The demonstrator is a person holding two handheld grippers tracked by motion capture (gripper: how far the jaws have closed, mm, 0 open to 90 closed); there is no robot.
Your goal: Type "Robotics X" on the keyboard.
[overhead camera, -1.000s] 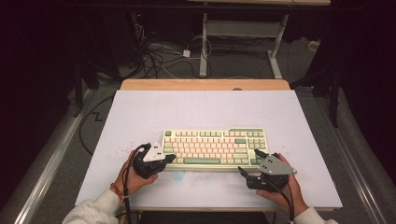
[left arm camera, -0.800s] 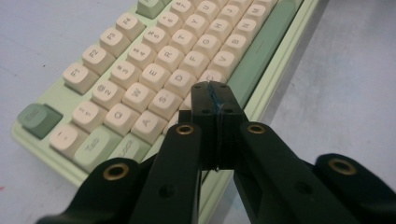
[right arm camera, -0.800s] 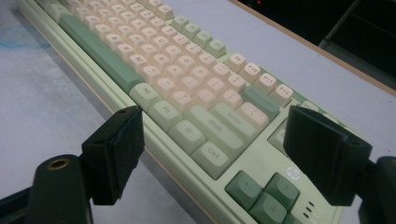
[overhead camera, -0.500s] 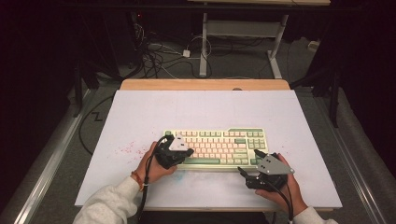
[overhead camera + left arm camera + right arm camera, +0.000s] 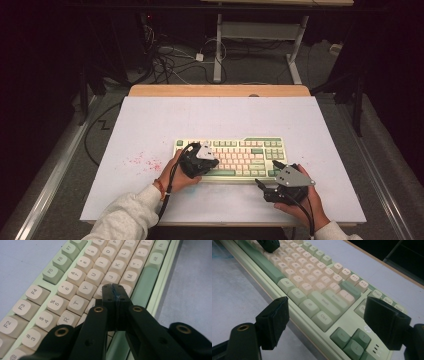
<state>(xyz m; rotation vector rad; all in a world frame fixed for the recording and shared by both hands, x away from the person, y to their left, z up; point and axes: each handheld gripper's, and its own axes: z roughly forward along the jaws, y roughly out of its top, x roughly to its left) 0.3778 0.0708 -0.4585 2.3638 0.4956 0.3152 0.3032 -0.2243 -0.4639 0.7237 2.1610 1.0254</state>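
Note:
A cream and green keyboard [image 5: 250, 150] lies near the front of the white tabletop [image 5: 215, 120]. My left gripper [image 5: 215, 163] is shut with nothing between its pads, and its closed tips hover over or touch the letter keys near the middle row. In the left gripper view those tips [image 5: 115, 290] sit just above the keyboard [image 5: 75, 280], beside the long green space bar [image 5: 145, 285]. My right gripper [image 5: 268, 175] is open by the keyboard's front right corner. In the right gripper view its jaws [image 5: 330, 315] stand wide apart, on either side of the keyboard's [image 5: 317, 282] right end.
Red specks [image 5: 145, 161] mark the tabletop left of the keyboard. A wooden strip [image 5: 220, 90] borders the table's far edge. Beyond it, cables [image 5: 170, 55] and a desk frame [image 5: 260, 30] are on the floor. The left gripper [image 5: 268, 245] shows far off in the right gripper view.
The left hand has carried its shut gripper to the right and forward, from beside the keyboard's left end onto its keys. The right gripper has stayed where it was.

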